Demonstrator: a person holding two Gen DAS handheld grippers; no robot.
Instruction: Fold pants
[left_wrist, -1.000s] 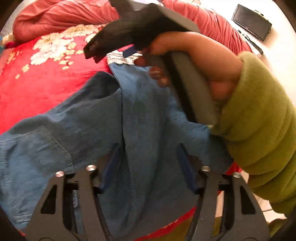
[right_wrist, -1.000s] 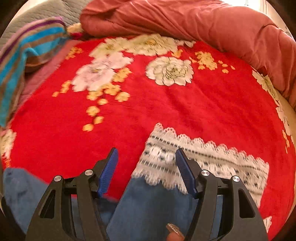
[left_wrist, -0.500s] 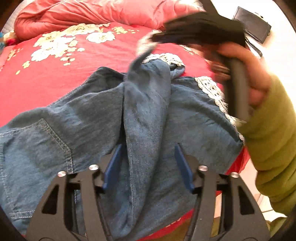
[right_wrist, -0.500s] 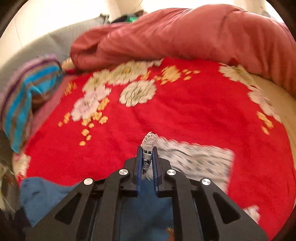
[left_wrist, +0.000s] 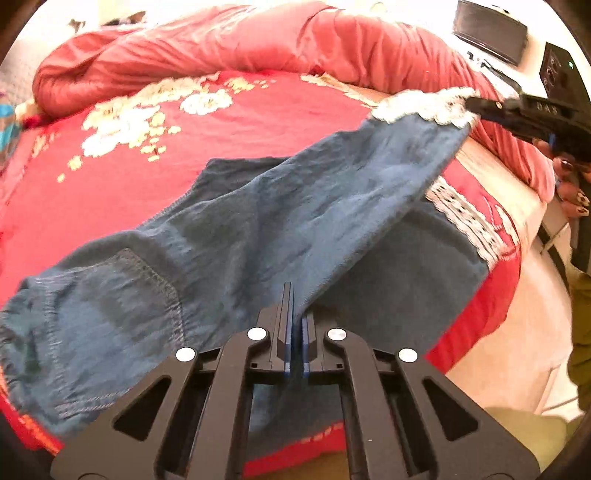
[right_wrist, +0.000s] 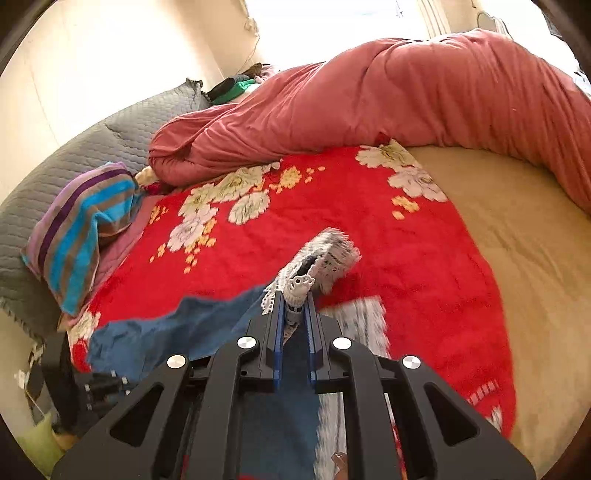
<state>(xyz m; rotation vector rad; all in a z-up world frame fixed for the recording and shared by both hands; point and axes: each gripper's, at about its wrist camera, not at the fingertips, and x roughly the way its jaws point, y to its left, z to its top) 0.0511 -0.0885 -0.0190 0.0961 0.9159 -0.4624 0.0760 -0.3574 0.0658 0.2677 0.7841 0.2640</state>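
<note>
We see the pants (left_wrist: 280, 221) — blue denim with white lace cuffs — spread across the near half of the red floral blanket (left_wrist: 236, 122) that covers the bed, the waistband and a stitched pocket (left_wrist: 144, 291) lying toward eight o'clock in the left wrist view. Our left gripper (left_wrist: 294, 332) is closed on a fold of the denim at the near edge of the garment, its blue pads pressed together with the cloth between them. From that pinch one leg rises off the bed and stretches toward two o'clock, pulled taut up to its lace cuff (left_wrist: 421, 105), where our right gripper (left_wrist: 491, 109) reaches in from the right edge and meets the lace. The other leg lies flat beneath it, its lace cuff (left_wrist: 465, 221) near the bed's edge at three o'clock. In the right wrist view the right gripper (right_wrist: 294, 310) is clamped on that lifted cuff (right_wrist: 301, 286) — the lace bunches up between the blue pads and above their tips, with denim hanging below. Beyond it, a rolled pink duvet (right_wrist: 388, 99) runs along the far side from eleven to two o'clock, and a striped towel (right_wrist: 79, 229) sits at nine o'clock against a grey quilted headboard (right_wrist: 122, 133).
</note>
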